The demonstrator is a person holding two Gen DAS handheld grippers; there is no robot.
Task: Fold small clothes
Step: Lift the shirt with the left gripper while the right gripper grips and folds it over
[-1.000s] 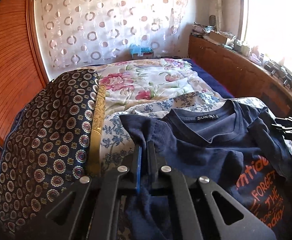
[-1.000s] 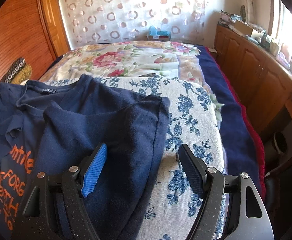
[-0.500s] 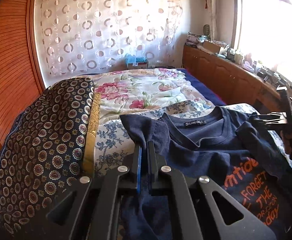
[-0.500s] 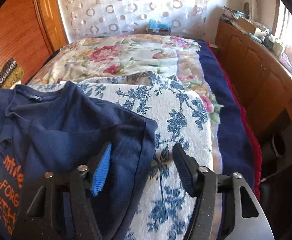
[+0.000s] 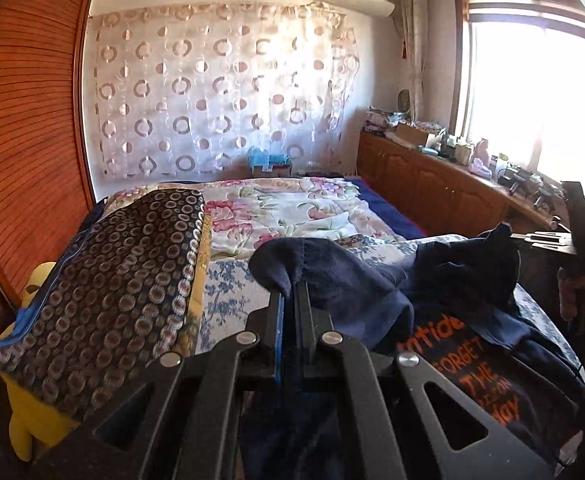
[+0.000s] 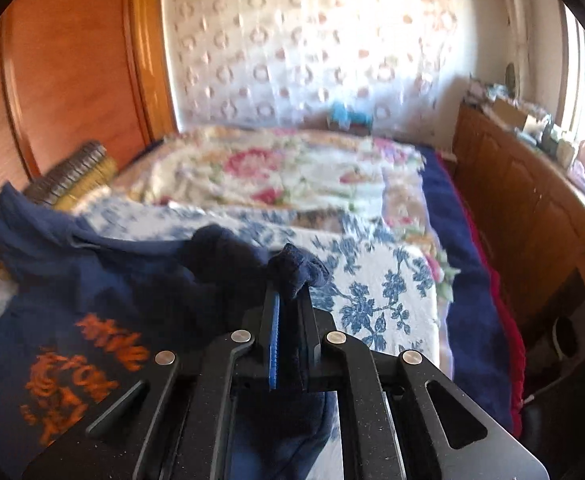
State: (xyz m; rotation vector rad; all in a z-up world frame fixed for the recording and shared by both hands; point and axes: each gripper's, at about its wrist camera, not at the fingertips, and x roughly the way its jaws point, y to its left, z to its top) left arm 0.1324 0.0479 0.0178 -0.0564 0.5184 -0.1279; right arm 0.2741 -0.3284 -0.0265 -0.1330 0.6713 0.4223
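The navy T-shirt [image 5: 444, 320] lies face up near the foot edge of the bed [image 5: 376, 208], on a blue-and-white floral blanket [image 6: 372, 280], its orange lettering showing and its upper part bunched and lifted off the blanket at both sides. The left gripper [image 5: 291, 292] is clamped tight on a fold of the shirt's left sleeve or shoulder, the cloth puffing out above the tips; holding it there seems meant to give one fixed corner for the fold. The right gripper [image 6: 290, 300] has just been closing, and its jaws now pinch a wad of the shirt's right side between the blue pad and the black one, so both upper corners appear to be held at once. With a grip on each side, the shirt can be raised and carried as one sheet, which is probably why its middle sags between the two pinches while the printed chest rests on the blanket. In the left wrist view the right gripper shows as a dark frame at the shirt's far edge, with a hand [image 5: 580, 292] under it. Beyond the blanket a flowered quilt [image 5: 292, 208] covers the head end; a dark patterned cushion [image 5: 104, 280] sits along the bed's left edge, beside the wooden wardrobe [image 5: 20, 140].
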